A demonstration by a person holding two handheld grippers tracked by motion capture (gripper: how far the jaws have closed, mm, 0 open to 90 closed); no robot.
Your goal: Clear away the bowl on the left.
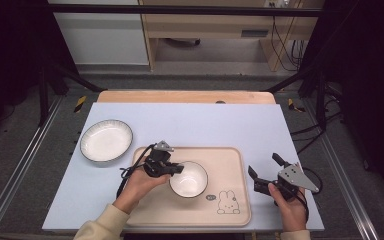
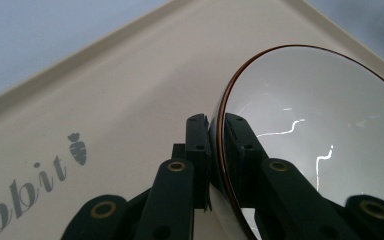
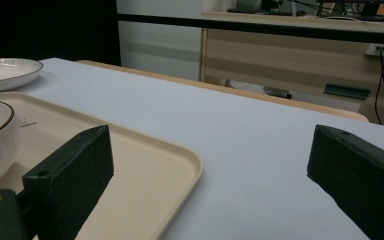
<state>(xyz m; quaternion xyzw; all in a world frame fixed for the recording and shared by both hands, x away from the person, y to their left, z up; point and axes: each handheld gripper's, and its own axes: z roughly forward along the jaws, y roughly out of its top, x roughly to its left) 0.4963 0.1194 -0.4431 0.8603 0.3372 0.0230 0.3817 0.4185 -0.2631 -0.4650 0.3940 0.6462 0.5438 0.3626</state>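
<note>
Jaws of the left gripper [image 1: 178, 169] pinch the brown-edged rim of a small white ceramic bowl [image 1: 188, 179], one jaw inside the wall and one outside, as the left gripper view shows [image 2: 217, 145]. The bowl sits on a beige rectangular plastic tray [image 1: 230, 165] printed with a rabbit; the lettering is cut off at that view's edge. The right gripper [image 1: 264, 172] hovers with its jaws spread wide and empty beside the tray's right edge. Beyond the left jaws lies a white ribbed plate [image 1: 106, 140] on the pale blue tabletop [image 1: 205, 120].
</note>
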